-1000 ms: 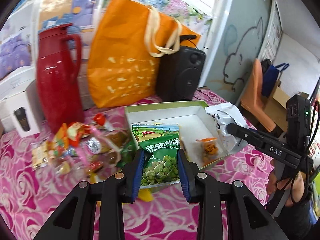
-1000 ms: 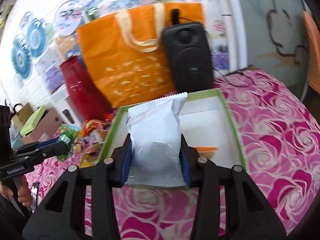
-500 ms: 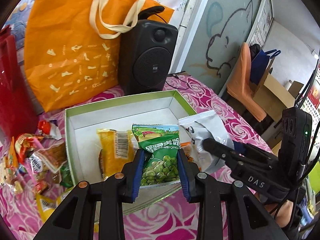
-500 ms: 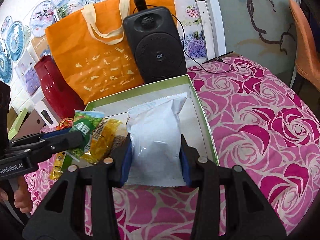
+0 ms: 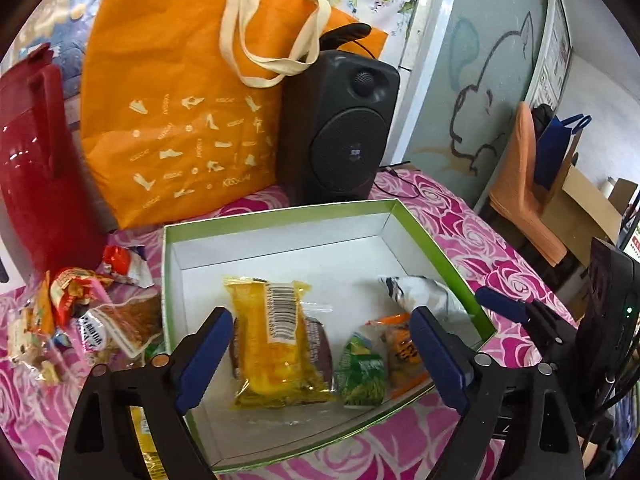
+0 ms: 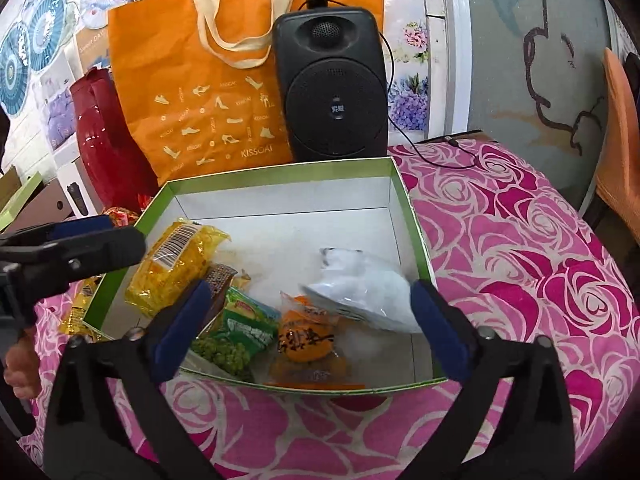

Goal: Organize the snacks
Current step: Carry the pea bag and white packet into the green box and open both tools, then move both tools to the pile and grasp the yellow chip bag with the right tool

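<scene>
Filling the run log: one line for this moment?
left tongs: open | right tongs: open | green pea packet, white packet: in box

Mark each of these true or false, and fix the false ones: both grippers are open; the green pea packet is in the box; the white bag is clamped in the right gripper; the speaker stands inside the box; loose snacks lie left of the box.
1. Both grippers are open. True: the left gripper and right gripper grip nothing.
2. The green pea packet lies in the box. True.
3. The white bag is clamped in the right gripper. False: it lies free in the box.
4. The speaker stands inside the box. False: it stands behind it.
5. Loose snacks lie left of the box. True.
</scene>
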Motion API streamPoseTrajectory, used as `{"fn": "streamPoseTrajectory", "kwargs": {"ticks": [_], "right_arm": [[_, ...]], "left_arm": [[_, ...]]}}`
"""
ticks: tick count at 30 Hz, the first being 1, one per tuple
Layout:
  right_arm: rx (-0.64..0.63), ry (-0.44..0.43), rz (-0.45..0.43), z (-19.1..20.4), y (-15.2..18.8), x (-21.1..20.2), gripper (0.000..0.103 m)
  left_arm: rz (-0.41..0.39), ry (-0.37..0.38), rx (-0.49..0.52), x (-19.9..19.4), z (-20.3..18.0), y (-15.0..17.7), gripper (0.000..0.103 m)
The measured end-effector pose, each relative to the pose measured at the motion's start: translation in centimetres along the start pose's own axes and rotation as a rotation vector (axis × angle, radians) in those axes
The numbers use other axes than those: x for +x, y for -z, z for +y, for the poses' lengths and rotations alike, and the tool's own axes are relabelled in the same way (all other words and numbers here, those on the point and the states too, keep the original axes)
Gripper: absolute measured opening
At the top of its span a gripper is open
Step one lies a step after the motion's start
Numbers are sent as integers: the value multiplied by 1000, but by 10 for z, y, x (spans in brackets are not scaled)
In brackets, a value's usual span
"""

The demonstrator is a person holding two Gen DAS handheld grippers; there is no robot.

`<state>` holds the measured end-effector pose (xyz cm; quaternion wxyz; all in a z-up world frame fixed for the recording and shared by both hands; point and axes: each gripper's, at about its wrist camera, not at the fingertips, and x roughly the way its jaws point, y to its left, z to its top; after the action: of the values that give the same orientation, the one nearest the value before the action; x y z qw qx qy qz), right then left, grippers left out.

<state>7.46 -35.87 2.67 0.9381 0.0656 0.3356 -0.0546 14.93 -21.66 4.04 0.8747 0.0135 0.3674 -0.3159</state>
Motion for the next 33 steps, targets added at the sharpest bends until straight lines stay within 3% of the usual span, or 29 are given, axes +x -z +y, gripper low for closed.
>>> {"fn": "streamPoseTrajectory", "kwargs": {"ticks": [4, 16, 25, 33], "right_arm": [[3, -6, 6, 2, 0, -1, 102], [-23, -8, 3, 18, 0, -15, 102], [-73, -58, -1, 45, 2, -28, 102], [-137, -173, 28, 88, 13, -35, 102]], "left_arm": [[1, -63, -29, -4, 10, 3, 99], [-19, -68, -44, -27, 17, 11, 99], [-41, -95, -62, -57, 29, 20, 99], [-81, -194, -154, -106, 88, 52, 99]]}}
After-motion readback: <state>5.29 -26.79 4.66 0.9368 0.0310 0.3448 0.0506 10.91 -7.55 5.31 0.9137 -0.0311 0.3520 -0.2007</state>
